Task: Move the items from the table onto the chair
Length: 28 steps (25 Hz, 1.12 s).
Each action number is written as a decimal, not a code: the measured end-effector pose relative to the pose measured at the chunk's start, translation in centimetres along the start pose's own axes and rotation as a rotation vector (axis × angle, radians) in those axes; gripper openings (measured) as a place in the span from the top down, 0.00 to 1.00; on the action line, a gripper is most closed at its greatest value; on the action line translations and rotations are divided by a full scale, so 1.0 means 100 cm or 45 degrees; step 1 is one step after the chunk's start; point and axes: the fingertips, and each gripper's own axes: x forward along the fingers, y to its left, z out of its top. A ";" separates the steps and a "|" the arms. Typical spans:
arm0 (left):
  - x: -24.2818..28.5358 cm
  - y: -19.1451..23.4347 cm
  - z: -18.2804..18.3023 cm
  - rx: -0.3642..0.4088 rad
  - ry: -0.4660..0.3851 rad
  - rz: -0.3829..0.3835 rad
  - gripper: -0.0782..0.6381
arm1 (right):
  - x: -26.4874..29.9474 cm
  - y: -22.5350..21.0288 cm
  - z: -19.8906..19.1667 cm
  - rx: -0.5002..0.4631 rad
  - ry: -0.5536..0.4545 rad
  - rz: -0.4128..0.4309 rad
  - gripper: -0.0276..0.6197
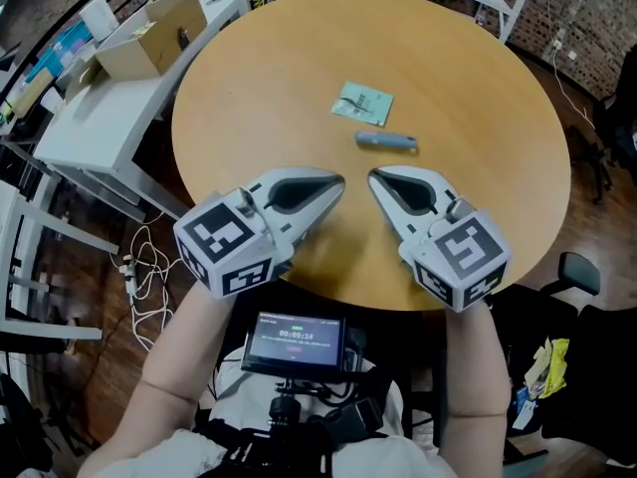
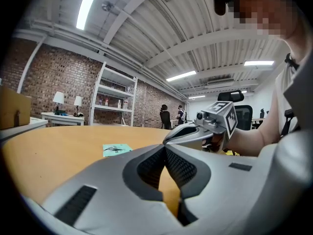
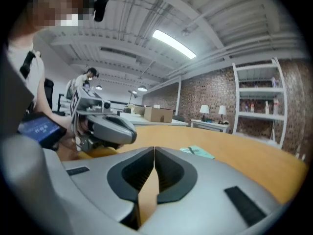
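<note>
On the round wooden table (image 1: 249, 98) lie a small green card (image 1: 363, 104) and, just nearer me, a grey pen-like stick (image 1: 387, 141). The card also shows in the left gripper view (image 2: 116, 149) and in the right gripper view (image 3: 197, 152). My left gripper (image 1: 340, 180) hovers over the table's near edge, shut with nothing in it. My right gripper (image 1: 374, 177) hovers beside it, tips close to the left one's, shut and empty. Both point toward the stick, a short way short of it. No chair seat is clearly shown.
A white side table (image 1: 109, 118) with a cardboard box (image 1: 154, 33) stands at the left. Cables (image 1: 144, 267) lie on the floor beneath. A dark office chair part (image 1: 577, 272) shows at the right. A shelf unit (image 2: 115, 99) and several people stand far off.
</note>
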 end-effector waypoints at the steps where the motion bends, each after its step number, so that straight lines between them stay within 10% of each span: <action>1: 0.000 -0.001 0.002 0.002 -0.003 -0.004 0.88 | 0.001 -0.005 -0.003 -0.102 0.053 -0.034 0.94; 10: -0.004 -0.003 0.011 0.008 -0.021 -0.060 0.88 | 0.016 -0.064 -0.041 -1.092 0.595 -0.284 0.77; 19: -0.007 -0.001 0.015 0.004 -0.029 -0.111 0.88 | 0.036 -0.074 -0.059 -1.210 0.803 -0.078 0.73; 28: -0.009 -0.007 0.013 -0.022 -0.010 -0.139 0.88 | 0.037 -0.089 -0.070 -1.237 0.878 -0.092 0.75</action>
